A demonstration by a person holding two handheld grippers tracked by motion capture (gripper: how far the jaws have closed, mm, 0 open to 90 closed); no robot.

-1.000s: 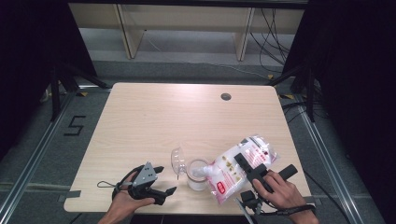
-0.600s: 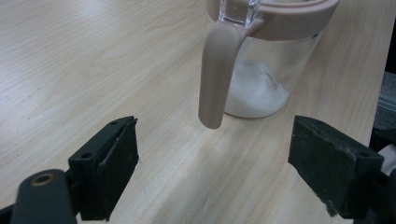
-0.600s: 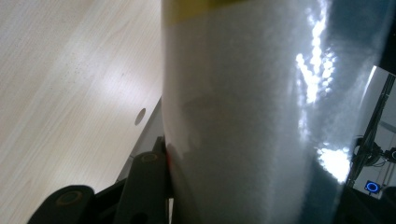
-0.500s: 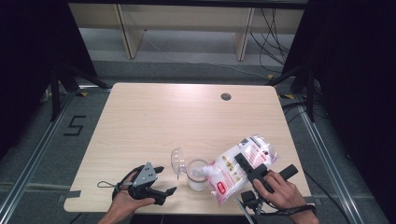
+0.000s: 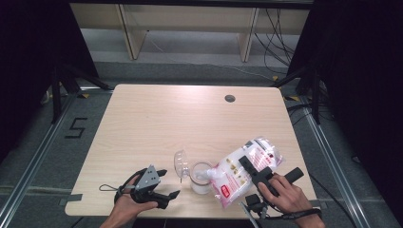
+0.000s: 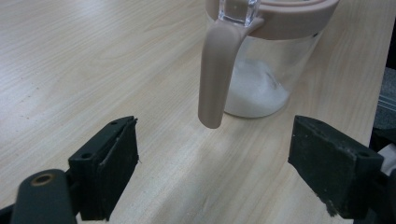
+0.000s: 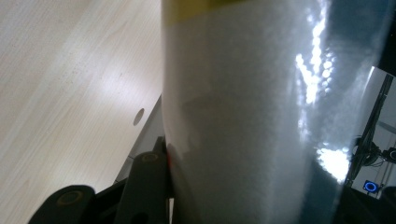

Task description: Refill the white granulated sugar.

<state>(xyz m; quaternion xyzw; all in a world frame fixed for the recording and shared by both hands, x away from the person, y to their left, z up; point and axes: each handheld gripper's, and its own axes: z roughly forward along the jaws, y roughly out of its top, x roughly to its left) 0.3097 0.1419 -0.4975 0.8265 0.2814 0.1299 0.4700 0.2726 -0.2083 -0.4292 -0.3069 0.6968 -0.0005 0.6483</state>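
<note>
A clear jar (image 5: 200,179) with a pinkish rim stands near the table's front edge, its lid (image 5: 180,163) flipped open to the left. White granules (image 6: 256,94) lie in its bottom. My right gripper (image 5: 251,167) is shut on a clear bag of white granules (image 5: 237,173), which is tilted with its lower corner at the jar's mouth. In the right gripper view the bag (image 7: 243,116) is pressed against one of the fingers (image 7: 145,184). My left gripper (image 5: 168,183) rests open just left of the jar. The jar's hanging pink latch (image 6: 215,70) is in front of its jaws.
The light wooden table (image 5: 157,123) has a round cable hole (image 5: 230,98) at the back right. A wooden shelf frame (image 5: 190,28) stands on the floor beyond the table. Metal rails (image 5: 28,161) run along both sides.
</note>
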